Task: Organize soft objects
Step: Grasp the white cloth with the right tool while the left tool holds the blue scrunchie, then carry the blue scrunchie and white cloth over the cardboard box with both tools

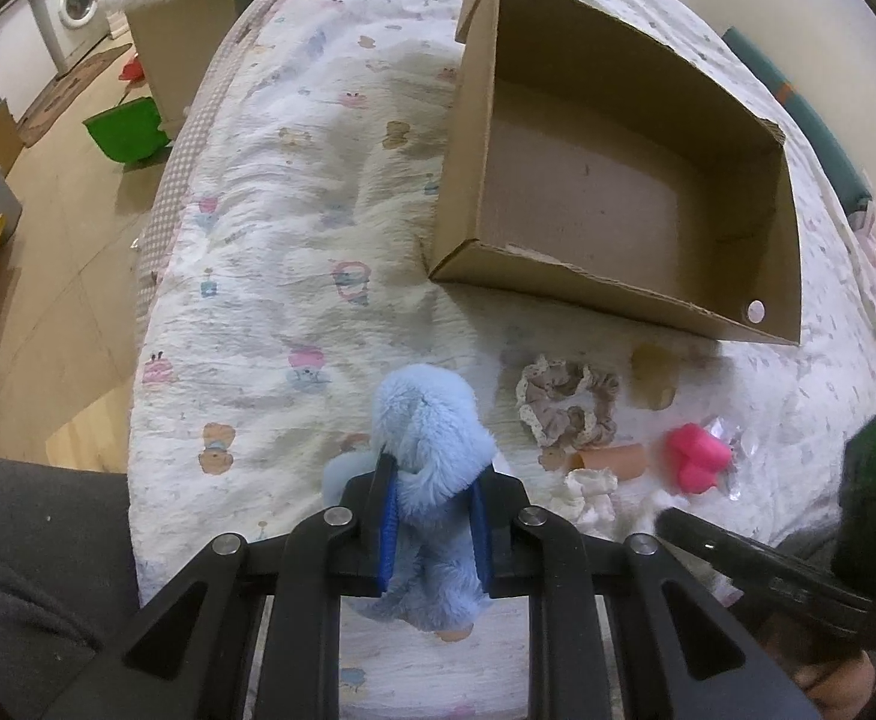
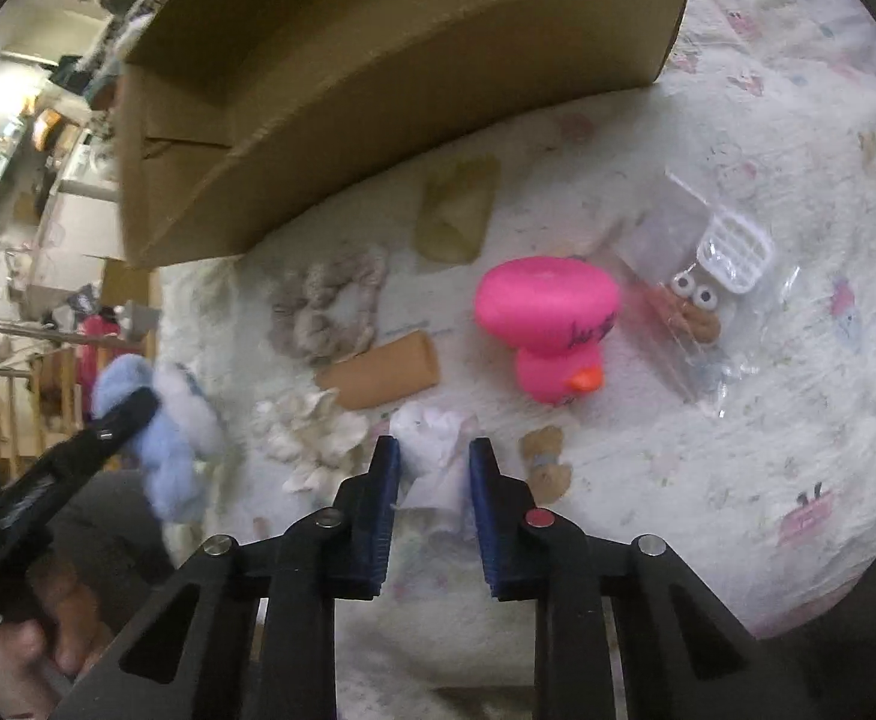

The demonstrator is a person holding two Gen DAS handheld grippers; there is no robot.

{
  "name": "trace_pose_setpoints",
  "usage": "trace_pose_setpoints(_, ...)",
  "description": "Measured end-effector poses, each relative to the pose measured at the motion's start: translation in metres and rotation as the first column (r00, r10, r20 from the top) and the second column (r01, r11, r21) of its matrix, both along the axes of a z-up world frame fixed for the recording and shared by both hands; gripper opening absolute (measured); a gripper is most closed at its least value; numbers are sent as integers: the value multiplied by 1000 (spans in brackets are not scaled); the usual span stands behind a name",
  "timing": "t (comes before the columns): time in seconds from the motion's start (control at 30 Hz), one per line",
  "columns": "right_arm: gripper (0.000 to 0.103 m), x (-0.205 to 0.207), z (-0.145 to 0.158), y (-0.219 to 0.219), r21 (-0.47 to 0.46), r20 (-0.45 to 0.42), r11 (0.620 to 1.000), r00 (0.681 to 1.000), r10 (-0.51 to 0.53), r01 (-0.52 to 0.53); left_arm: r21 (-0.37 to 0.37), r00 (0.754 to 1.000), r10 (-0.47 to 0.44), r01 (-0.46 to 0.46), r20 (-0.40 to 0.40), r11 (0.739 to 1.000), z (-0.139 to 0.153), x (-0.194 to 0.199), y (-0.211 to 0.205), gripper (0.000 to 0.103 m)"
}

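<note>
My left gripper is shut on a fluffy light-blue plush toy, held just above the patterned bedspread. In the right wrist view my right gripper has its blue pads pressed on a small white soft piece lying on the bed. An open, empty cardboard box sits beyond both. Between the box and the grippers lie a beige lace scrunchie, a tan roll, a cream ruffled scrunchie, a pink rubber duck and an olive cloth piece.
A clear bag with a white mini basket and a brown googly-eyed toy lies right of the duck. The bed edge drops to a wooden floor on the left, with a green bin and a washing machine. A dark-clothed leg is at lower left.
</note>
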State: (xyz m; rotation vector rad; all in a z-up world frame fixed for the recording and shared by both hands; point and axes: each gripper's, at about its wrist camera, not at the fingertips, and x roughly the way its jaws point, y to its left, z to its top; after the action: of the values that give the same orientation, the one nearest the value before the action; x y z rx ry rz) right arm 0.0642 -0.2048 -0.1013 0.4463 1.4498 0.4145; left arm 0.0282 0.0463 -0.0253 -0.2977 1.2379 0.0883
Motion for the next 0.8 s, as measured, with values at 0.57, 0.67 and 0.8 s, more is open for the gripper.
trace_pose_setpoints(0.57, 25, 7, 90, -25, 28, 260, 999, 965, -29, 23, 132, 988, -60, 41, 142, 990, 39, -14, -12, 18)
trace_pose_setpoints(0.67, 25, 16, 104, -27, 5, 301, 1000, 954, -9, 8, 117, 981, -56, 34, 186, 993, 56, -12, -11, 18)
trace_pose_setpoints(0.8, 25, 31, 129, -25, -22, 382, 1000, 924, 12, -4, 127, 972, -63, 35, 228, 991, 78, 5, -10, 18)
